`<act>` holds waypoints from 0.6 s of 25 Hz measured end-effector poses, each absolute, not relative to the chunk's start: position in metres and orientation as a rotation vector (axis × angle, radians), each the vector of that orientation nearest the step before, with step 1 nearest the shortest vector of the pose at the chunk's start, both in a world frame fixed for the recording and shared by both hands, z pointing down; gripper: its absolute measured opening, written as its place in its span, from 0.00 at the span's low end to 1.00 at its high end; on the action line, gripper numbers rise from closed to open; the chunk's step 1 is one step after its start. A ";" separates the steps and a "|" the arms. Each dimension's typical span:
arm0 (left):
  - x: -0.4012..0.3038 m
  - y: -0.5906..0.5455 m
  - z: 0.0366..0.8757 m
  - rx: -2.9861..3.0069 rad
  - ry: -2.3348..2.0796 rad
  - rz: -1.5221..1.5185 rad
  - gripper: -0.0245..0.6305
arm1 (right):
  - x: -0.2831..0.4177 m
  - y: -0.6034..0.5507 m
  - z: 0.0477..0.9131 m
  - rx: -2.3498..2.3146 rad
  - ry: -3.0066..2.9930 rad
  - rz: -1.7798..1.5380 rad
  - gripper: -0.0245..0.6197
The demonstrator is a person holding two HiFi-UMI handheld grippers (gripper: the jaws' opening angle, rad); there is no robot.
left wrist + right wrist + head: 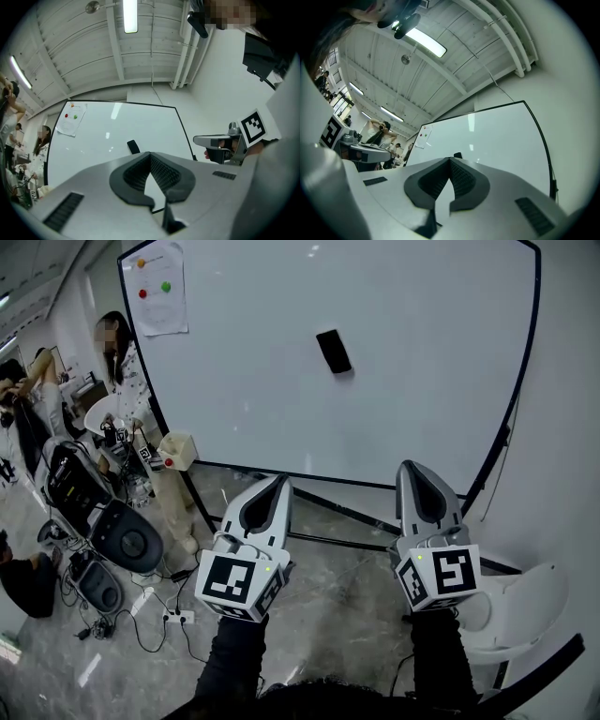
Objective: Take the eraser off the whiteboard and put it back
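The whiteboard (281, 381) is cut off at the top of the head view, and in the right gripper view the jaw tips hide most of the eraser. One black eraser (333, 351) clings to the board's upper middle, well apart from both grippers. The left hand-held gripper (278, 482) and the right hand-held gripper (411, 468) each have their jaws together, with nothing between them.

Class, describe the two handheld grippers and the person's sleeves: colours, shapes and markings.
The left gripper and the right gripper both have pale grey shells that taper to a point, with black ridged pads inside. Each carries a cube with black-and-white square markers and a small green light. The sleeves are black.
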State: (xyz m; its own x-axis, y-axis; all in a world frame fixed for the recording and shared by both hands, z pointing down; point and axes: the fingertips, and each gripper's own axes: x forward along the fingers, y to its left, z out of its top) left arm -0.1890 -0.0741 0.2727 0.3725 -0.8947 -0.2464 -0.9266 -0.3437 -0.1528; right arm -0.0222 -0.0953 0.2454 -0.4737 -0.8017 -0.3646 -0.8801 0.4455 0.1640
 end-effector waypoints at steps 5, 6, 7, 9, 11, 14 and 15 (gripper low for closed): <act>-0.194 -0.070 0.275 -2.392 1.626 0.173 0.04 | -0.031 -0.089 0.243 -1.456 2.466 0.469 0.05; -0.195 -0.069 0.275 -2.392 1.631 0.175 0.04 | -0.031 -0.087 0.243 -1.453 2.461 0.461 0.05; -0.196 -0.069 0.275 -2.391 1.626 0.178 0.04 | -0.032 -0.086 0.242 -1.451 2.456 0.454 0.05; -0.197 -0.068 0.275 -2.389 1.616 0.183 0.05 | -0.032 -0.084 0.243 -1.457 2.452 0.453 0.05; -0.199 -0.067 0.276 -2.390 1.634 0.187 0.04 | -0.034 -0.082 0.245 -1.464 2.460 0.473 0.05; -0.200 -0.066 0.278 -2.394 1.639 0.199 0.05 | -0.038 -0.079 0.246 -1.463 2.479 0.506 0.05; -0.199 -0.065 0.279 -2.395 1.629 0.201 0.05 | -0.039 -0.078 0.246 -1.463 2.482 0.511 0.05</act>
State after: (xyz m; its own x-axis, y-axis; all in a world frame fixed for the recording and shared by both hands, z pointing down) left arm -0.1990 -0.0655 0.2788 0.3697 -0.8963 -0.2446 -0.9289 -0.3511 -0.1176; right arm -0.0385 -0.0781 0.2461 -0.4826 -0.8012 -0.3538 -0.8758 0.4454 0.1860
